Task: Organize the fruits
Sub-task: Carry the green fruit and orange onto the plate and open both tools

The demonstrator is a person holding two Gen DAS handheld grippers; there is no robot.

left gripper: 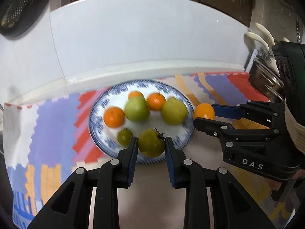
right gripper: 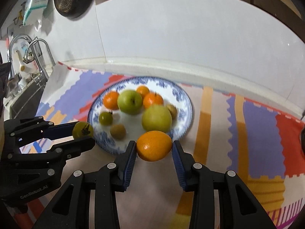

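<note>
Your left tongs [left gripper: 151, 143] are clenched on a green tomato [left gripper: 151, 142] with a dark stem, low in the centre of the left wrist view, in front of the near rim of the blue-patterned plate [left gripper: 99, 105]. Your right tongs [right gripper: 154, 147] grip an orange [right gripper: 154, 146] at the lower centre of the right wrist view, both blue pads touching its sides, also in front of the plate's near rim.

In the left wrist view the right tongs reach in from the right edge with the orange at their tips, just beside the plate's right rim. In the right wrist view the left tongs come in from the left edge with the tomato, beside the plate's left rim.

The plate sits mid-frame on a colourful patterned mat [right gripper: 257, 118] covering the table. On it lie two green apples [right gripper: 130, 101], three small oranges [right gripper: 111, 100], a small green tomato [right gripper: 105, 118] and two brownish round fruits [right gripper: 118, 131], all somewhat blurred. A tap [right gripper: 40, 53] and sink stand at the left of the right wrist view.
</note>
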